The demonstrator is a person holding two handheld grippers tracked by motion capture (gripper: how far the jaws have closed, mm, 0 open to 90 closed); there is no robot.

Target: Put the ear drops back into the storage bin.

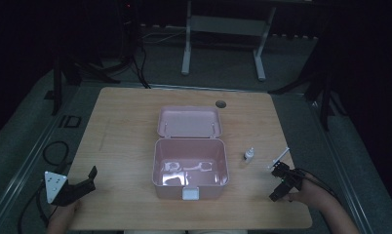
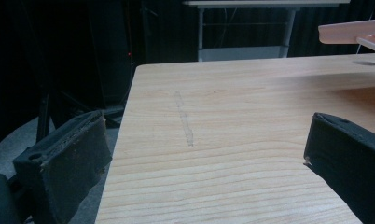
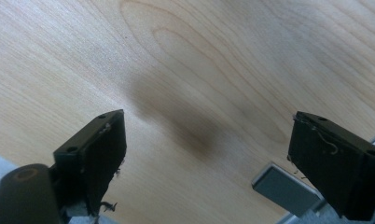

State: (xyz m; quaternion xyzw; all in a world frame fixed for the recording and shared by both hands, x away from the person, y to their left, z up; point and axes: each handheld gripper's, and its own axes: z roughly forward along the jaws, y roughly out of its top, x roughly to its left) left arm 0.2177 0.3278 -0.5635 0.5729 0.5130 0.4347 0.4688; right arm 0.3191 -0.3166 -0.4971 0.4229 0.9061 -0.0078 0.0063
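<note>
A: From the high view, what is happening?
B: The left gripper (image 1: 84,181) is resting spread near the desk's (image 1: 126,126) front left corner, left of the open pink box (image 1: 190,168). The right gripper (image 1: 281,181) is hovering right of the box, near the bottle (image 1: 249,155) and the syringe (image 1: 279,158).

A: And the left gripper view?
B: Its jaws are gaping over bare desk (image 2: 223,140), level and low.

A: The right gripper view?
B: Its jaws are spreading wide, tilting down at the desk (image 3: 185,70). I'd be lining them squarely on the bottle before closing.
</note>
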